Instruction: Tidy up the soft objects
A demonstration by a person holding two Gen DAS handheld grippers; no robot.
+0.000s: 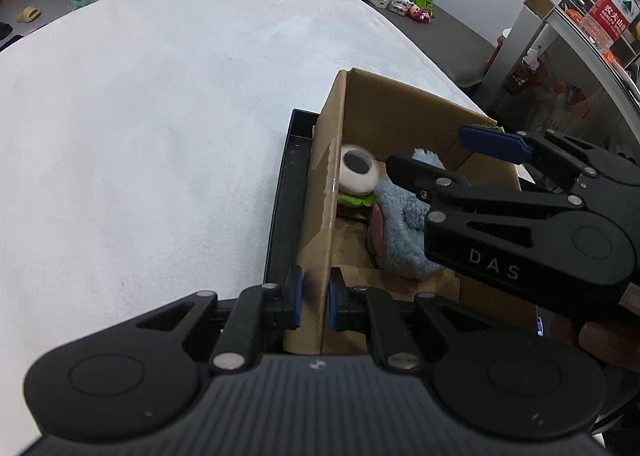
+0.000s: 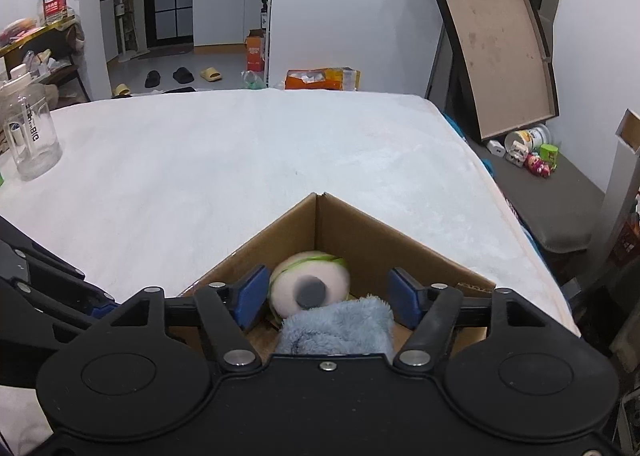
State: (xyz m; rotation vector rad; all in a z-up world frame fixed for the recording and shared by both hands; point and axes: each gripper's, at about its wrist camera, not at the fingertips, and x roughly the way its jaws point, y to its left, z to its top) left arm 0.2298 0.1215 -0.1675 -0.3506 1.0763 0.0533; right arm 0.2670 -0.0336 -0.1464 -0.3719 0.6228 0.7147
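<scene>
While clamped on the cardboard box [image 1: 320, 224] wall, left gripper [image 1: 314, 302] level; right gripper [image 2: 326, 296] above the box, jaws apart.

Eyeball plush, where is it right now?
The eyeball plush lies inside the cardboard box, in its far corner, touching the blue plush, between the open right gripper fingers in the right view.

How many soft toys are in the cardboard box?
2: a white eyeball plush in the far corner of the cardboard box, and a blue fluffy plush beside it. More may be hidden underneath.

Both wrist views close over box [image 1: 400, 108]
</scene>
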